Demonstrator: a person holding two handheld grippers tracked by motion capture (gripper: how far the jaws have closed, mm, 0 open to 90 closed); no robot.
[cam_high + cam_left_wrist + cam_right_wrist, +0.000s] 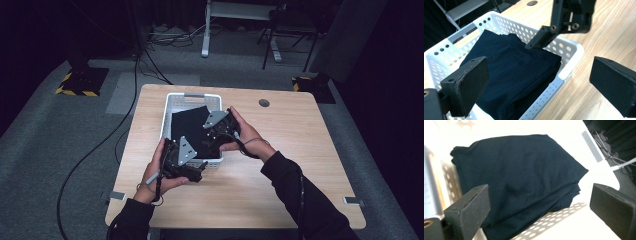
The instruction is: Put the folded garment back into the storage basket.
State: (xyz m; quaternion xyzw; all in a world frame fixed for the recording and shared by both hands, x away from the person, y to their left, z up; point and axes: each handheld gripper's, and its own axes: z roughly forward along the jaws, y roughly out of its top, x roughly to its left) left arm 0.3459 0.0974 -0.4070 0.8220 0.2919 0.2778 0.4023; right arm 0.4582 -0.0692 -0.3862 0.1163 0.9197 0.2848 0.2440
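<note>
Over the near end of the white basket [170, 100], both tongs hung with their jaws spread wide and nothing between them. The left tongs [196, 170] sat low at the basket's near rim, held in the person's left hand [159, 172]; in the left gripper view their 2 padded jaws stood well apart, one over the cloth and one out over the bare wood. The right tongs [216, 131] hovered at the basket's right side, above the cloth's edge, in the right hand [240, 131]; the right gripper view showed the same wide gap, with the cloth lying below it. The left gripper view also caught the right tongs [554, 35] farther off, a jaw tip pointing down close to the fabric, though I could not tell whether it touched.

The dark folded cloth [509, 72] lay inside the basket as a thick stack, filling most of it, one corner riding up near the right wall. The basket stood on the wooden tabletop [280, 165], toward its far left.

As I judged it, the cloth was already settled in the basket and let go; what might have remained was tidying the raised corner or drawing both tongs clear. If the aim was instead to lift it out, no grip had been taken.
</note>
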